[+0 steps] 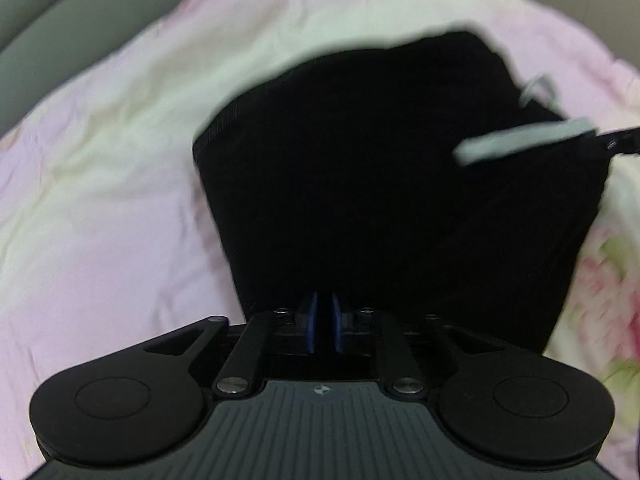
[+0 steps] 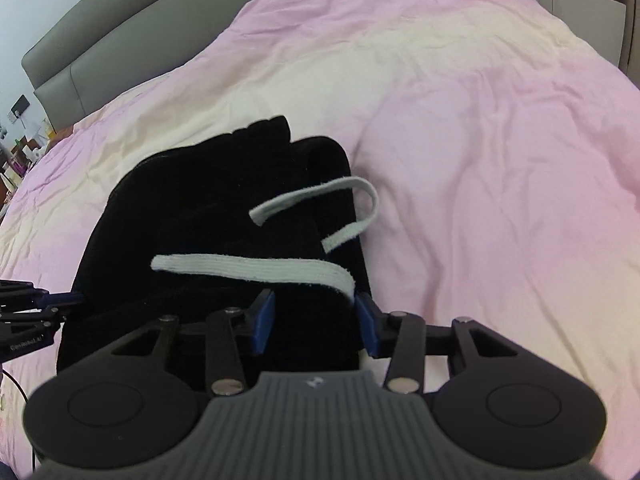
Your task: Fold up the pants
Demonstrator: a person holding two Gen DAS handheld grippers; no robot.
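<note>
1. My left gripper (image 1: 323,322) has its blue fingers (image 1: 310,322) drawn nearly together; whether black cloth is pinched between them I cannot tell.
2. My right gripper (image 2: 316,322) has its fingers (image 2: 264,320) standing apart, black fabric lying between them without being pressed.
3. Both sit at the near edge of the pants (image 2: 208,216), a dark folded bundle.
4. A white drawstring (image 2: 256,268) lies across the top of the pants, one end looping off the right side.
5. The pants rest on the bed (image 2: 500,160), on a rumpled pink and cream cover.
6. A grey headboard (image 2: 100,52) stands beyond, upper left.
</note>
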